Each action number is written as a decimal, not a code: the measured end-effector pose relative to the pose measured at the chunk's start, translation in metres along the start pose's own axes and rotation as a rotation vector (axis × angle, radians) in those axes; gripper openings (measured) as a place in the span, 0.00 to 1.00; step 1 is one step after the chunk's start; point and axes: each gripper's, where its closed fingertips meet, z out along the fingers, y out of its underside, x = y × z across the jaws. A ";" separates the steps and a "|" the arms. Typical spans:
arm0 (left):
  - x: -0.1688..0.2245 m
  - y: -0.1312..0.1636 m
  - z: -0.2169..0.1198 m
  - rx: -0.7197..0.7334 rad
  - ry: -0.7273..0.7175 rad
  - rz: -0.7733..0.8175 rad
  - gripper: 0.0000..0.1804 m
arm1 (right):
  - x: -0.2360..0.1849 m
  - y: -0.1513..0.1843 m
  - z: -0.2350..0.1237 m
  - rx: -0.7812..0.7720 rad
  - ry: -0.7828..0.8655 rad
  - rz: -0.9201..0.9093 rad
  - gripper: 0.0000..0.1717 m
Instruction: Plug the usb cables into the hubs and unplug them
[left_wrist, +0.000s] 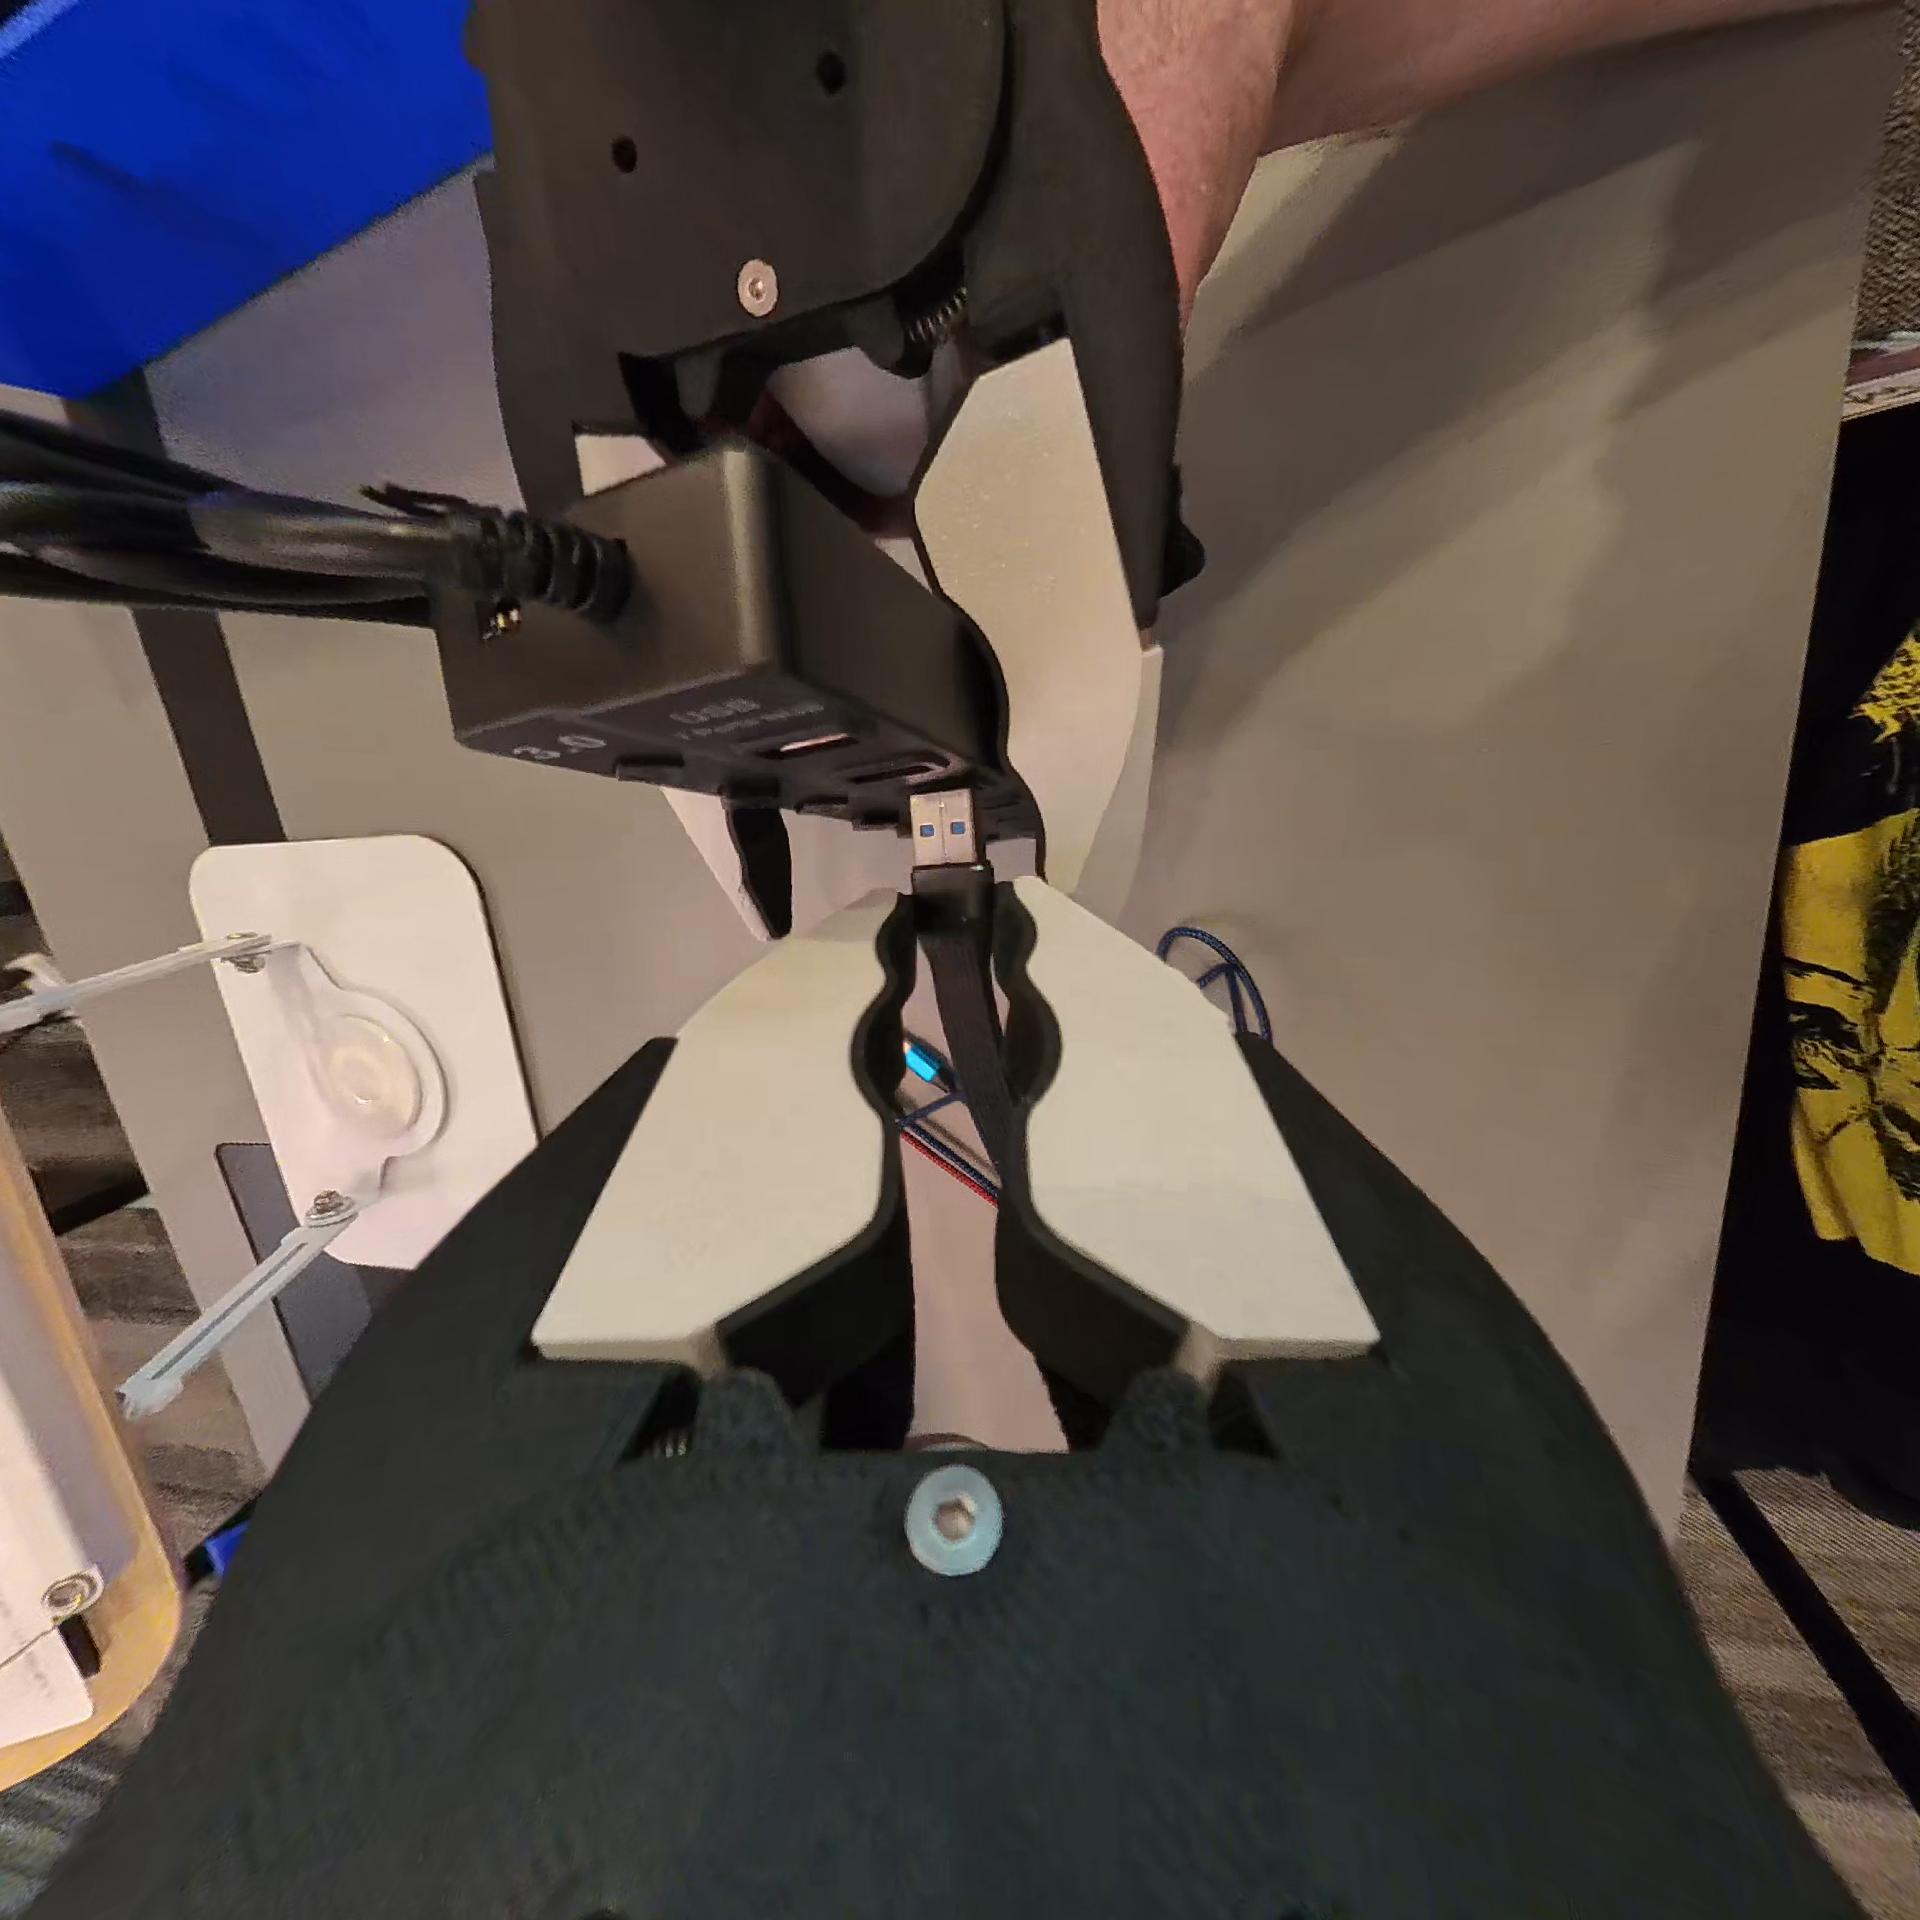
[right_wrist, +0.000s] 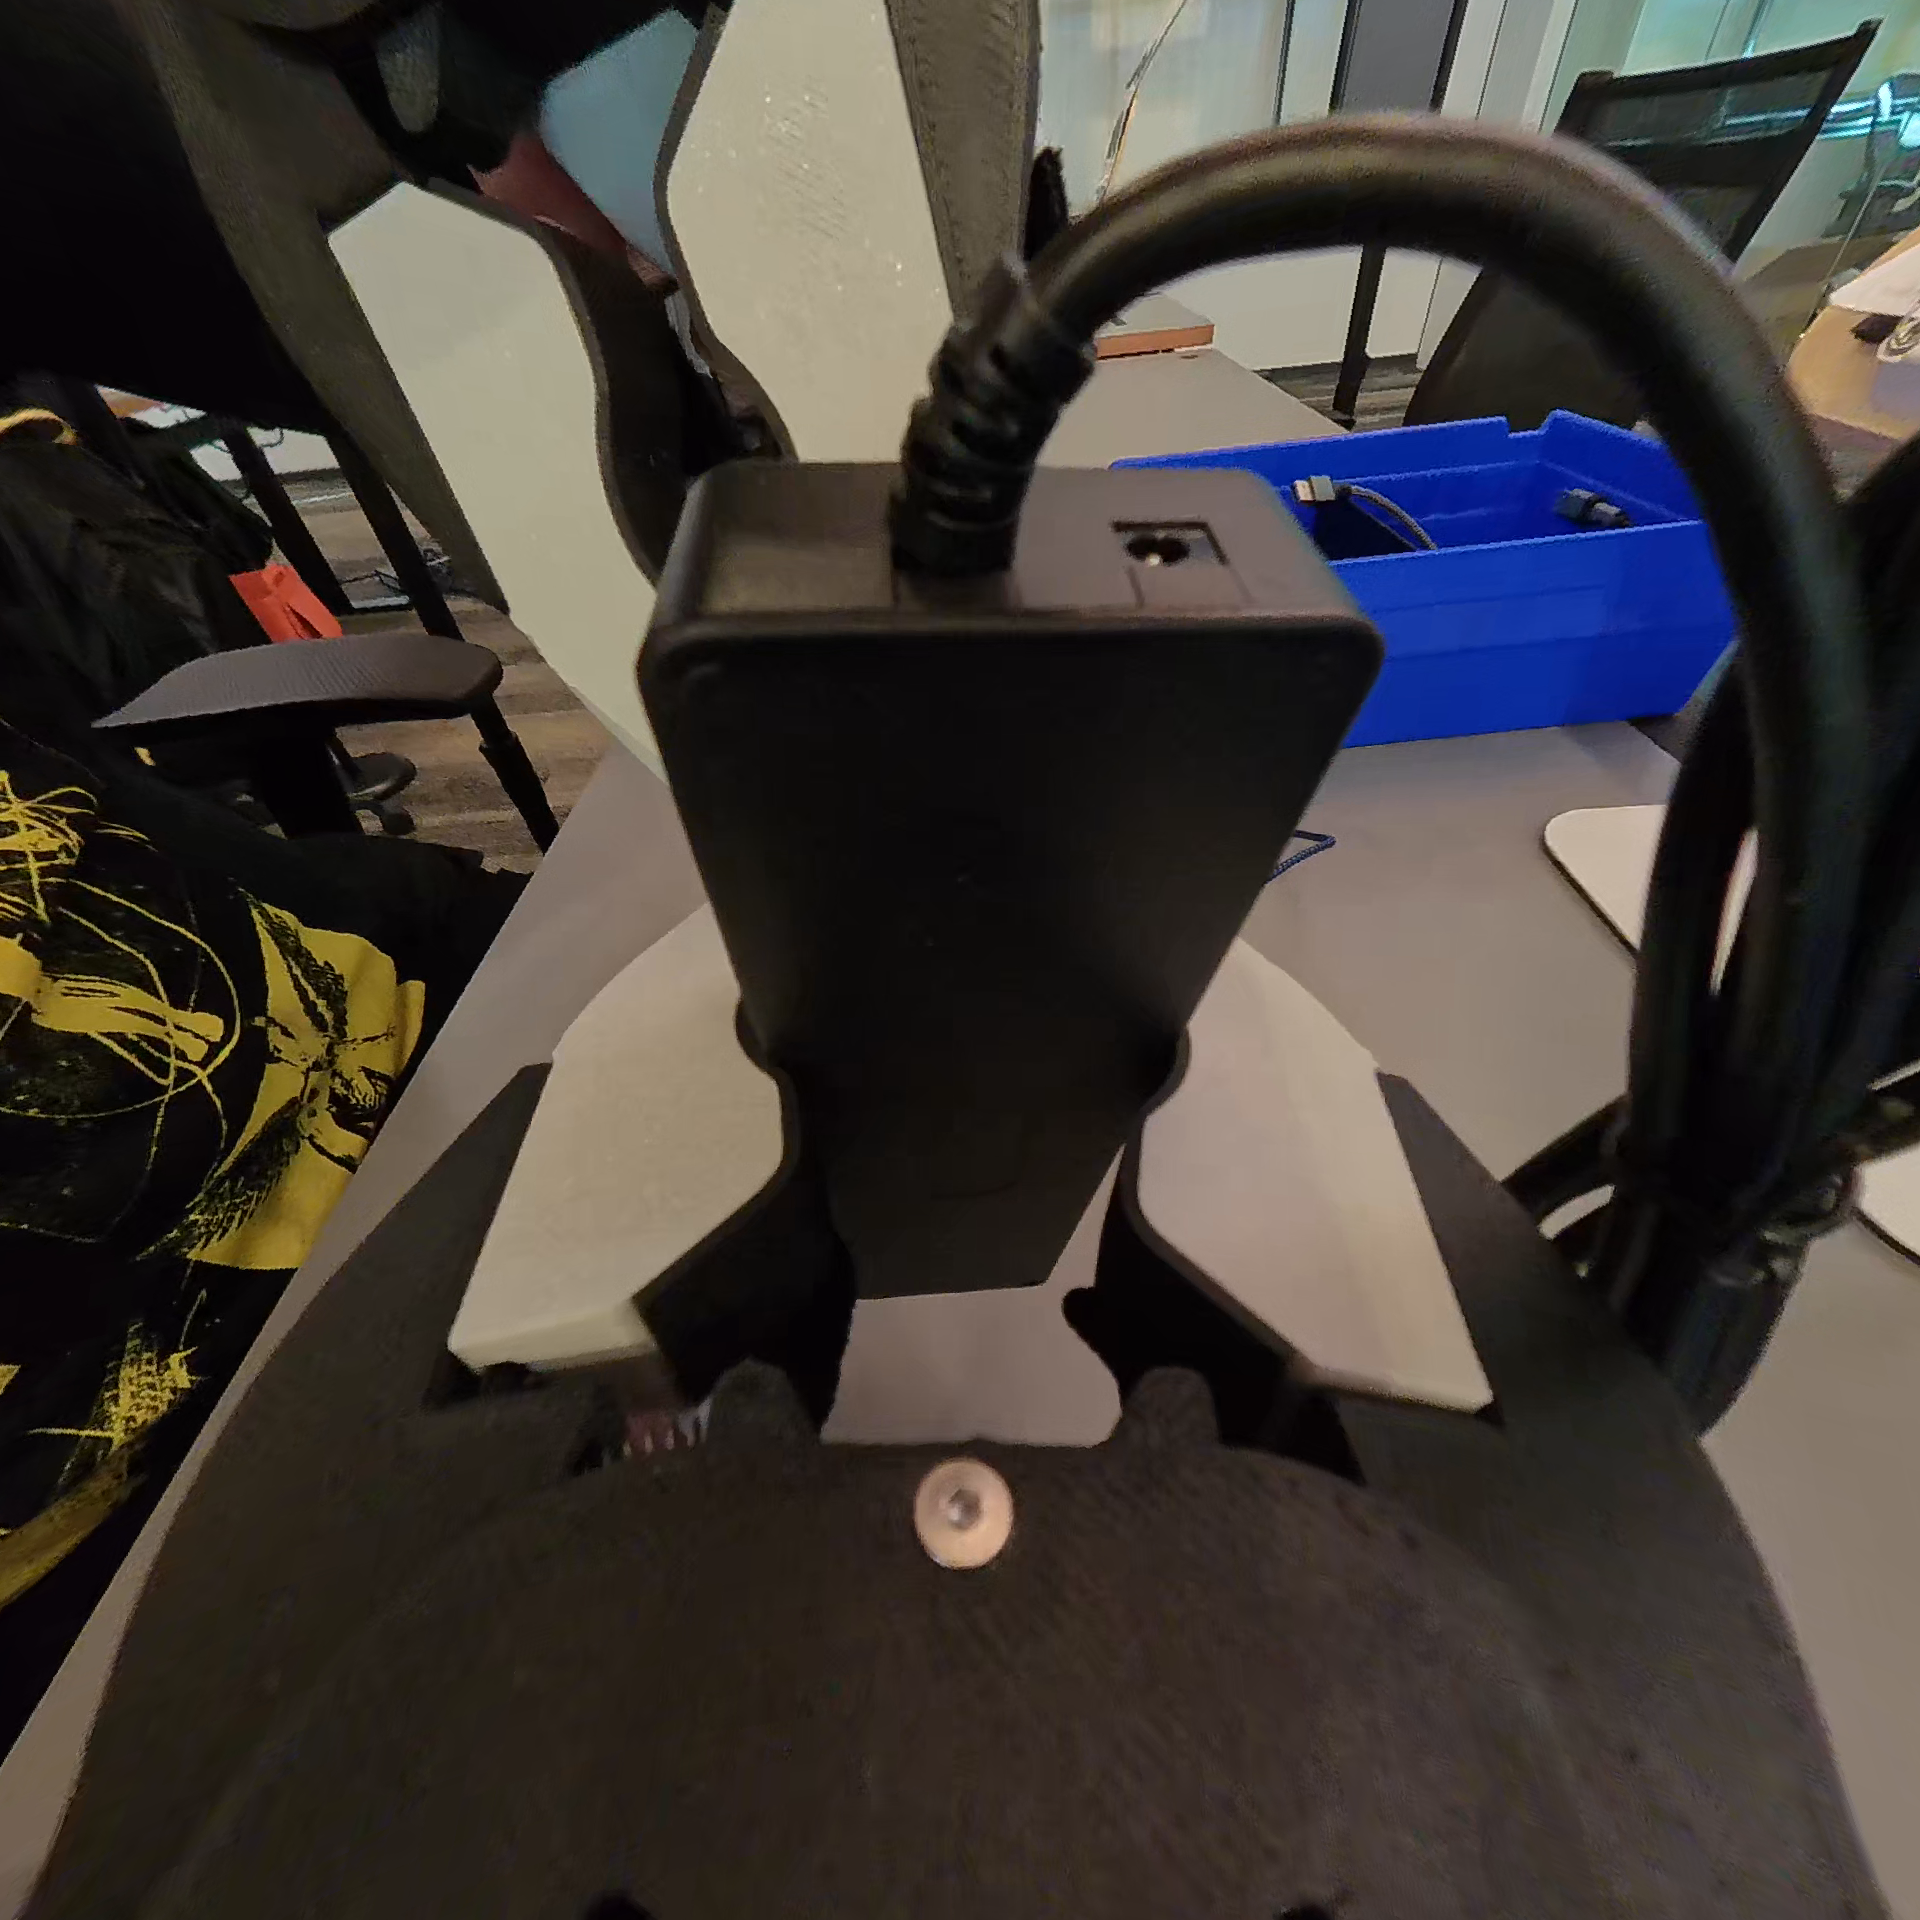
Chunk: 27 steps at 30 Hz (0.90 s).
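Behind hub (right_wrist: 997, 883): blue bin (right_wrist: 1507, 665) (cables (right_wrist: 1382, 520) inside).

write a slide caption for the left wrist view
Left gripper aims a black USB plug at the hub held by the right gripper.

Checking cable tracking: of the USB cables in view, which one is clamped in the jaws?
The flat black cable, silver plug at the hub, is clamped by the left gripper; the blue braided cable lies loose on the table.

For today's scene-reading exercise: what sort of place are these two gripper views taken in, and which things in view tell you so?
Probably an office or lab workspace: a grey desk, black office chairs on carpet, glass partitions behind, and a blue parts bin with cables in it.
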 end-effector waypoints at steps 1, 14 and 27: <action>0.000 0.000 0.000 -0.005 0.013 -0.003 0.08 | 0.000 0.000 0.000 0.000 0.004 -0.005 0.38; -0.002 0.001 0.008 -0.100 0.050 0.028 0.08 | 0.002 0.003 -0.002 -0.014 0.006 -0.015 0.37; 0.002 0.010 0.022 -0.169 0.005 0.089 0.07 | 0.002 0.023 0.004 -0.148 0.003 0.035 0.37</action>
